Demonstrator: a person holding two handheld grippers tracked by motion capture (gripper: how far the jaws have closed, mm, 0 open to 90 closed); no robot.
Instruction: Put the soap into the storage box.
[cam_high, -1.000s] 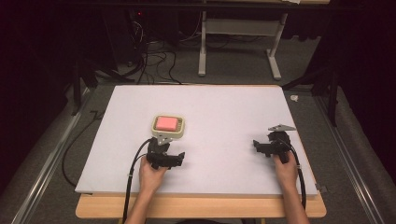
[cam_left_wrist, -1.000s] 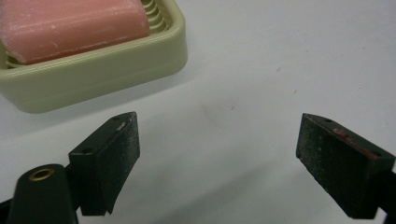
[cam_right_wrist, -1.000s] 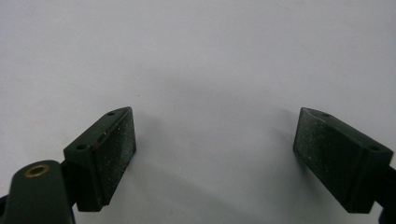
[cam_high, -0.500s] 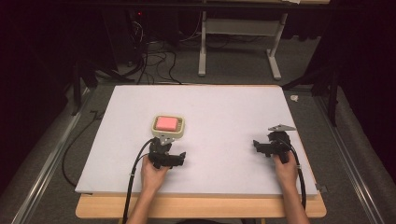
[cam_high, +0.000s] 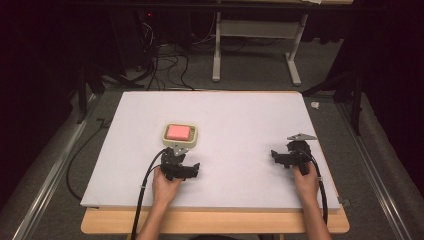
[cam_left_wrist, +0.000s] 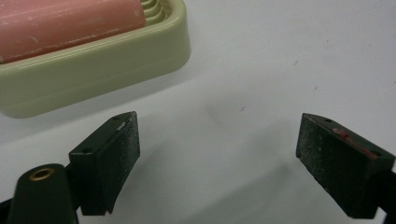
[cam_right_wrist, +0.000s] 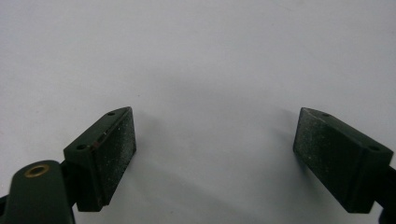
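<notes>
Soap (cam_high: 178, 132), a pink bar, lies in a cream dish (cam_high: 194, 136) on the white tabletop (cam_high: 240, 120), a little left of its middle. In the left gripper view the soap (cam_left_wrist: 65, 23) shows at 11 o'clock, resting on the dish's ribbed floor, and the dish's (cam_left_wrist: 93, 70) rounded rim runs just ahead of the left jaw without touching it.

Left gripper (cam_high: 177, 151) sits at 6 o'clock of the dish, just beside its near edge, held in the person's left hand (cam_high: 165, 184). Its jaws stand wide apart with bare tabletop between them; the left gripper (cam_left_wrist: 219, 140) grasps nothing.

Right gripper (cam_high: 290, 154) is well apart from the dish, toward 4 o'clock from it, near the tabletop's right edge, held in the right hand (cam_high: 306, 181). In its own view the right gripper (cam_right_wrist: 215, 140) is likewise released, jaws spread wide over plain white tabletop (cam_right_wrist: 205, 56).

A cable trails from each gripper back past the forearms.
</notes>
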